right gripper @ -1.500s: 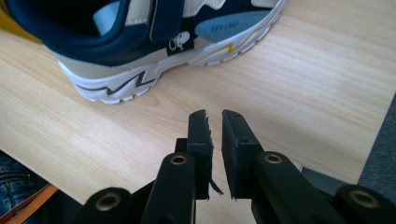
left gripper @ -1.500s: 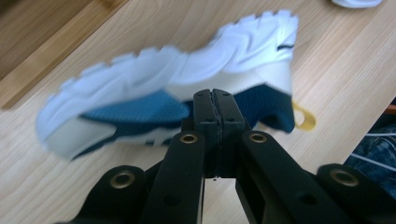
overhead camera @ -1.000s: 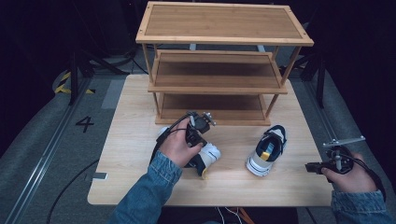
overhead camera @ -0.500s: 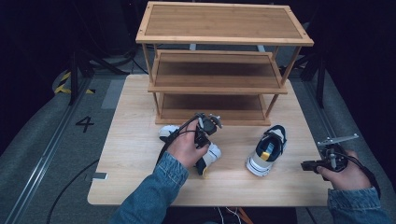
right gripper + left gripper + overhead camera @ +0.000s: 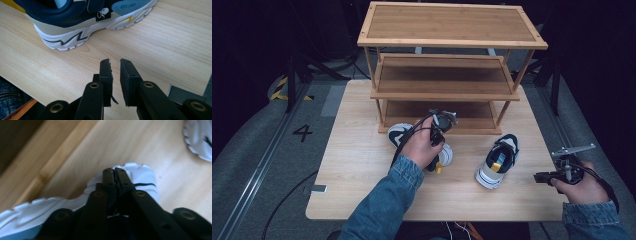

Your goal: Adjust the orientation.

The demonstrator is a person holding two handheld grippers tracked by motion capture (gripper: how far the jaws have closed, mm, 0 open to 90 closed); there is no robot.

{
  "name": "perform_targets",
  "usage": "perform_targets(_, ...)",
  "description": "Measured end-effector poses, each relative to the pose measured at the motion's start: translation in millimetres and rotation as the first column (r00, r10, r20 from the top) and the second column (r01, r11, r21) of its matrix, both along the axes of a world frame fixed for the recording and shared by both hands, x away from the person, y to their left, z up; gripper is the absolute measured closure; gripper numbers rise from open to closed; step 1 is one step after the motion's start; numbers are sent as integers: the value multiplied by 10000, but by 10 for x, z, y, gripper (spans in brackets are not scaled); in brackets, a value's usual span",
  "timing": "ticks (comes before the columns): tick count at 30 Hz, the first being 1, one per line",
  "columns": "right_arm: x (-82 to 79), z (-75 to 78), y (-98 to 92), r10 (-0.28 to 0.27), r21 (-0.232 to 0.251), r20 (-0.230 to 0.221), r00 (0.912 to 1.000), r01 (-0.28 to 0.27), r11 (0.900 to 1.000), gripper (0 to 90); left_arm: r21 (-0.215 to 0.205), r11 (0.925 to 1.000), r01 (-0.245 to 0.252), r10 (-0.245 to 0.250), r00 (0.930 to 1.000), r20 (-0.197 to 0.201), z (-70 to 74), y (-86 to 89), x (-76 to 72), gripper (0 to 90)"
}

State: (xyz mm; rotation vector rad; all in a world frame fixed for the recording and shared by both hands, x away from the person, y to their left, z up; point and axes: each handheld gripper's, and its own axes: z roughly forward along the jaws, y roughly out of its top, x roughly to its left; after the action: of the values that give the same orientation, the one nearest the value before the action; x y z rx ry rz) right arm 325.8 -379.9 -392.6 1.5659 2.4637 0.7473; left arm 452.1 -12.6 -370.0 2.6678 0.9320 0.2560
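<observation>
High view: the left shoe (image 5: 398, 133) is a white-soled sneaker with dark blue upper panels, lying on the bench (image 5: 357, 170) just in front of the bottom tier of the wooden shoe rack (image 5: 447, 65). The left claw (image 5: 438, 131) is on this shoe. Left gripper view: its jaws have just been opening slightly, yet the tips stand nearly together, pinching a dark part of the shoe above the ridged white sole (image 5: 140, 173). The right shoe (image 5: 498, 161) stands apart to the right, with a yellow patch at its middle. Right gripper view: its side (image 5: 82, 22) carries a zigzag sole line, a small black tag with a white figure, and the text "EST.1985". The right claw (image 5: 115, 66) hovers near it, narrow gap, holding nothing.
</observation>
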Motion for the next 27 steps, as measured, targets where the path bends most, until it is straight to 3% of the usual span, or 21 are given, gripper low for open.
perform_targets(3,-37,10,-47,-121,26,89,9999,121,9999,803,-421,9987,-291,309,9987,416,63,-33,46,681)
perform_targets(5,-58,13,-81,-203,59,71,9998,202,9998,802,-513,9975,-495,536,9951,833,121,-57,-3,611)
perform_targets(6,-66,13,-94,-267,74,85,9996,266,9996,802,-916,9954,-280,360,9955,871,154,-59,-32,605)
perform_targets(8,-74,15,-118,-281,88,124,9995,279,9996,803,-1022,9947,-140,234,9956,912,205,-72,-101,589)
perform_targets(10,-77,18,-122,-305,87,145,9994,304,9995,803,-1323,9912,-43,218,9911,1310,294,-51,-195,574)
perform_targets(13,-71,18,-105,-228,83,126,9997,227,9997,802,-1621,9865,227,-20,9919,1267,392,0,-342,573)
perform_targets(17,-48,15,-67,-158,43,97,9998,157,9999,800,-1546,9864,554,-355,9911,1285,412,56,-503,574)
perform_targets(22,-27,9,-17,-15,34,87,10000,15,10000,796,-1541,9849,787,-605,9910,1193,338,18,-532,573)
perform_targets(24,-30,6,-11,29,36,77,10000,-29,10000,794,-1354,9868,884,-725,9904,1179,280,-35,-510,561)
perform_targets(27,-43,-4,-28,-2,35,83,10000,1,10000,792,-768,9924,966,-840,9847,1526,150,-141,-452,522)
